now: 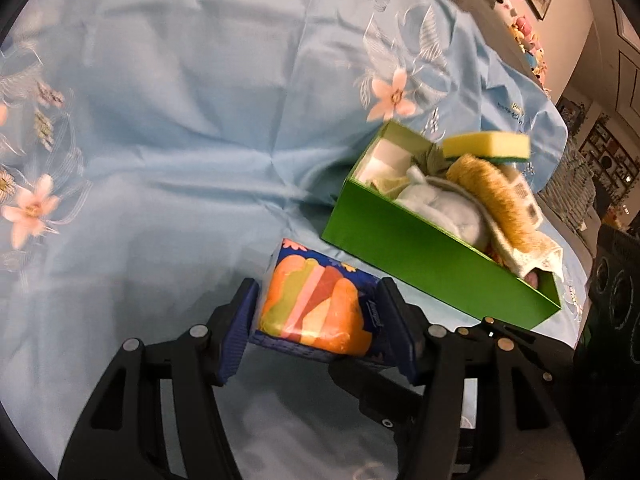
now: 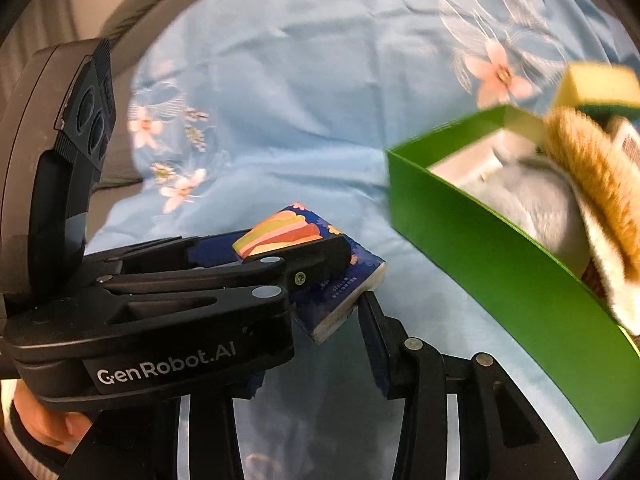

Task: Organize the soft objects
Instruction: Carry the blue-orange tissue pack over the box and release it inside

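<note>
My left gripper [image 1: 318, 330] is shut on a soft tissue pack [image 1: 316, 308], dark blue with orange, pink and yellow shapes, held off the blue cloth just left of the green box [image 1: 432, 276]. In the right wrist view the left gripper [image 2: 312, 246] comes in from the left with the tissue pack [image 2: 340, 288] between its pads. My right gripper [image 2: 320, 300] sits just under the pack's lower end. Its right finger [image 2: 376, 340] is at the pack's corner. Its other finger is hidden behind the left gripper, so its grip is unclear.
The green box holds a yellow sponge [image 1: 486, 146], a tan bristly scrubber [image 1: 492, 196], a pale blue plush [image 1: 444, 208] and white items. A light blue floral cloth [image 1: 180, 120] covers the table. Plush toys [image 1: 520, 28] and shelves stand at the far right.
</note>
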A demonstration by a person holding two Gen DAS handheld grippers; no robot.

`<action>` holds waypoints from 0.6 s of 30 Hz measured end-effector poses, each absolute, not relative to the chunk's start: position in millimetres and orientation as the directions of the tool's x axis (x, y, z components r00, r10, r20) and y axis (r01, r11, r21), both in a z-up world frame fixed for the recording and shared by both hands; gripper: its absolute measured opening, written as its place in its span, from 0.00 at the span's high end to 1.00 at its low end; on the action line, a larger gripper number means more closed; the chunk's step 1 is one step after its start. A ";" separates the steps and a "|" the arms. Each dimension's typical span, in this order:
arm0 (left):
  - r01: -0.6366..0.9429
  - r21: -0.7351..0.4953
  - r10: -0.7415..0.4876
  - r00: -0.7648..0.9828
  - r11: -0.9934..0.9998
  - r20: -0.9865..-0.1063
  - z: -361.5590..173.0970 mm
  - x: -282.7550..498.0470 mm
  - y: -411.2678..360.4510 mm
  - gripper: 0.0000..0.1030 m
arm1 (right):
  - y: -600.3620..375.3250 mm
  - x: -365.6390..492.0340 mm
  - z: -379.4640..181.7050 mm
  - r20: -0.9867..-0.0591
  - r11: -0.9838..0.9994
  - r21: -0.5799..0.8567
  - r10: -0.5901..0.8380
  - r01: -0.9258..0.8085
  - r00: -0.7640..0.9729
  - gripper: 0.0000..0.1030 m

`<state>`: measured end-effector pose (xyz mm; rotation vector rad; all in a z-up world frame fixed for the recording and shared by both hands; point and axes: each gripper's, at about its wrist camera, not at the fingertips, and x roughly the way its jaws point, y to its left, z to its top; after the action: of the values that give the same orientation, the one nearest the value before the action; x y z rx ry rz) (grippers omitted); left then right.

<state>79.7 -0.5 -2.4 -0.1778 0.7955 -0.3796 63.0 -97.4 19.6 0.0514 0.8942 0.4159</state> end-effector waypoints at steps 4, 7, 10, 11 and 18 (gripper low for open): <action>0.253 -0.265 -0.366 0.685 0.930 -0.630 15.4 60.2 -5.5 0.42 | -99.0 45.9 38.9 -0.699 0.898 0.217 0.417 -0.384 0.581 0.57; 0.255 -0.238 -0.348 0.699 0.937 -0.625 22.2 54.5 -16.7 0.42 | -106.3 35.4 50.2 -0.677 0.888 0.208 0.433 -0.410 0.596 0.57; 0.268 -0.206 -0.337 0.698 0.941 -0.632 28.2 54.1 -36.2 0.42 | -120.9 29.7 56.4 -0.668 0.885 0.220 0.443 -0.410 0.599 0.57; 0.276 -0.197 -0.337 0.697 0.941 -0.632 31.7 55.7 -43.7 0.42 | -126.7 29.1 58.7 -0.666 0.887 0.222 0.442 -0.405 0.601 0.57; 0.348 -0.136 -0.355 0.709 0.928 -0.609 65.3 64.9 -99.9 0.41 | -173.4 26.4 84.0 -0.617 0.902 0.246 0.429 -0.355 0.659 0.57</action>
<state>64.9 -99.9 65.3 -0.0118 0.6788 -0.3903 26.4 -173.4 84.0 0.1075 0.7258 0.4447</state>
